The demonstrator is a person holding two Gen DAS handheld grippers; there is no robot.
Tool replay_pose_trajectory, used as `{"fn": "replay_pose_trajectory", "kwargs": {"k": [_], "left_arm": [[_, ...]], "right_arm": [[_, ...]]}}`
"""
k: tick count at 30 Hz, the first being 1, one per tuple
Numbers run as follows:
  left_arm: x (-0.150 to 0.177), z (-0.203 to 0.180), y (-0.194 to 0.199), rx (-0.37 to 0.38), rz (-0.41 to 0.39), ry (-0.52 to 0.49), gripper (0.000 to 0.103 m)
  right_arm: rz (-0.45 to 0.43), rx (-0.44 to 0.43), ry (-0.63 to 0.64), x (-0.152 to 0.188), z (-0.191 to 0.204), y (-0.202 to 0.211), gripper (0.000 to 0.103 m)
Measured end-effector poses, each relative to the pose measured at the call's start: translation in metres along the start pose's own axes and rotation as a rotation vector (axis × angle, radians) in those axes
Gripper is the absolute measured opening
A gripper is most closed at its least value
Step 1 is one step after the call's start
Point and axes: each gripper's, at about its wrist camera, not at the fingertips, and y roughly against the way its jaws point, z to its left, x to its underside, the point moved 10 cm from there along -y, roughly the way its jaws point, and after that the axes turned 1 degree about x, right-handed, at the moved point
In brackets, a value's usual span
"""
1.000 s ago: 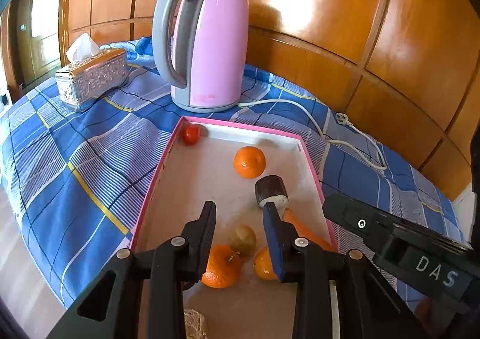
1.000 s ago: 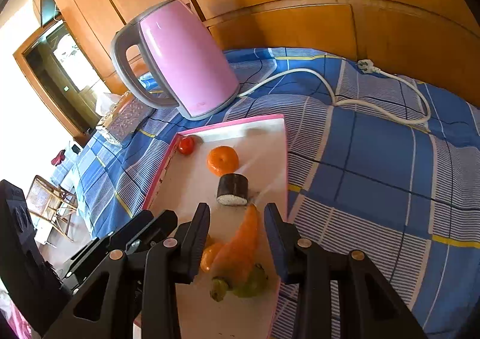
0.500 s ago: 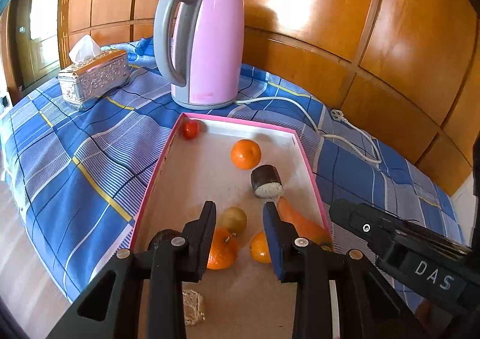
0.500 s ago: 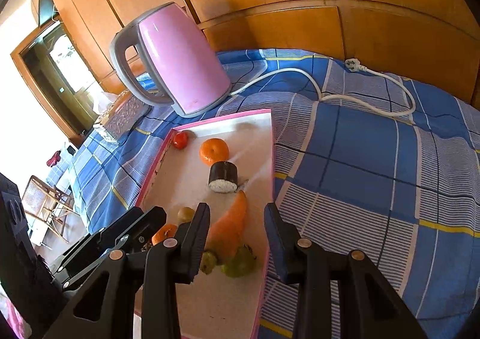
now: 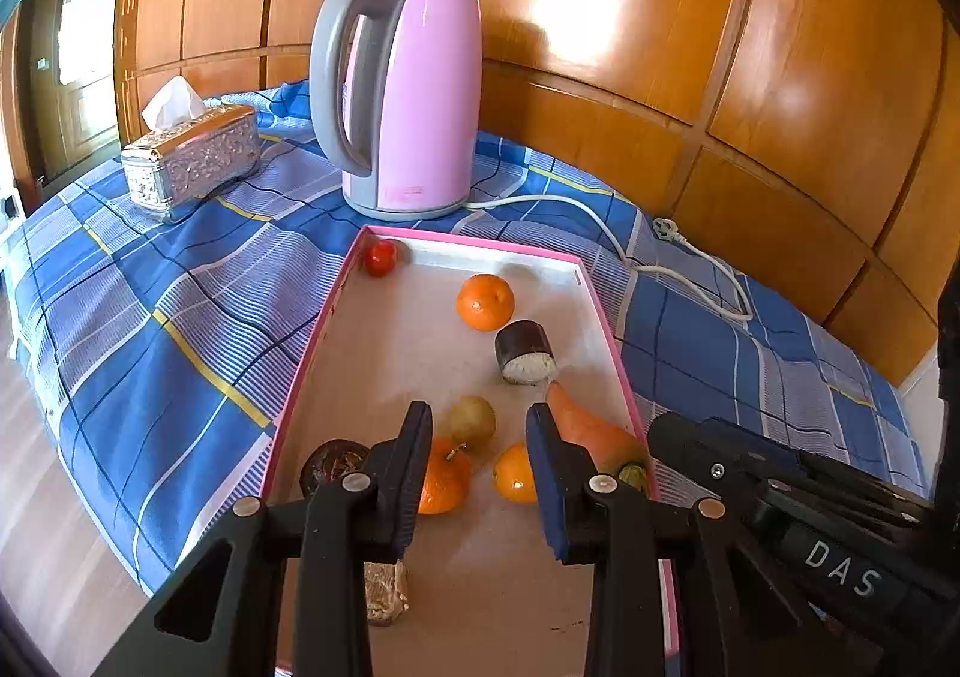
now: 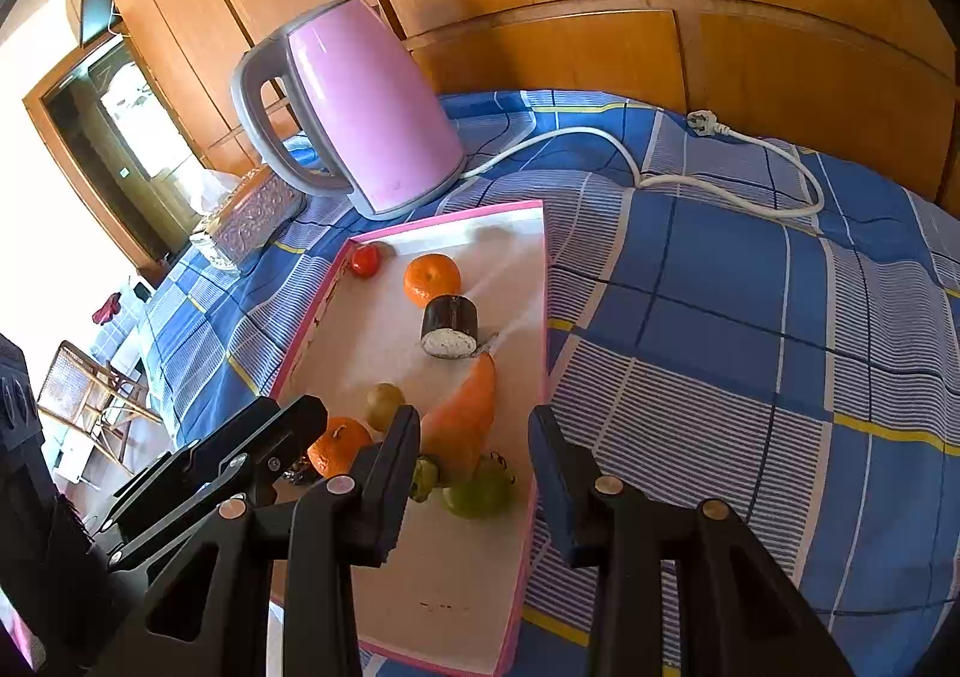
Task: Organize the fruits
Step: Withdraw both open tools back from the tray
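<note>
My left tongs [image 5: 479, 440] and right tongs [image 6: 474, 446] both hang above the near end of the pink tray [image 5: 474, 245] – jaws apart, gripping nothing. The fruit lies loose in the tray on the blue checked cloth [image 6: 720, 269]: an orange [image 5: 485, 301] and small tomato [image 5: 379, 257] at the far end near the kettle [image 5: 408, 101], a carrot [image 6: 465, 416] along the right wall, two more oranges [image 5: 444, 482] beneath my left tongs.

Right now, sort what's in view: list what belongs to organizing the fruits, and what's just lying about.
Belongs to the job:
pink-rimmed tray
oranges
small red fruit
brownish-green round fruit
green pear
carrot

Just lying about:
pink kettle
white cord
silver tissue box
checked blue cloth
</note>
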Motion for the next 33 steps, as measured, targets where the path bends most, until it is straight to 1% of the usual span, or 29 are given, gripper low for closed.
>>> {"fn": "replay_pose_trajectory", "kwargs": {"k": [7,11,14,18,22,27,28,30,33], "left_arm": [[0.005,0.001,0.006,-0.004,0.000,-0.003,0.033],[0.010,-0.001,0.011,-0.008,-0.002,-0.010,0.037],[0.014,-0.004,0.014,-0.008,-0.002,-0.020,0.037],[0.020,-0.005,0.018,-0.021,-0.006,-0.033,0.044],[0.029,-0.003,0.022,-0.039,-0.005,-0.037,0.046],[0.043,0.000,0.026,-0.050,0.000,-0.039,0.053],[0.044,0.000,0.027,-0.052,-0.001,-0.038,0.054],[0.048,0.000,0.030,-0.052,-0.004,-0.042,0.060],[0.049,-0.001,0.033,-0.057,-0.014,-0.046,0.062]], "right_arm": [[-0.016,0.023,-0.001,0.005,-0.006,0.008,0.039],[-0.033,0.049,0.017,0.010,-0.009,0.015,0.039],[-0.049,0.076,0.036,0.014,-0.011,0.021,0.039],[-0.068,0.114,0.053,0.020,-0.014,0.029,0.039],[-0.079,0.159,0.052,0.031,-0.024,0.034,0.039],[-0.079,0.209,0.051,0.045,-0.034,0.037,0.039],[-0.079,0.215,0.052,0.047,-0.035,0.038,0.039],[-0.079,0.226,0.060,0.051,-0.036,0.038,0.039],[-0.077,0.226,0.068,0.055,-0.034,0.038,0.040]]}}
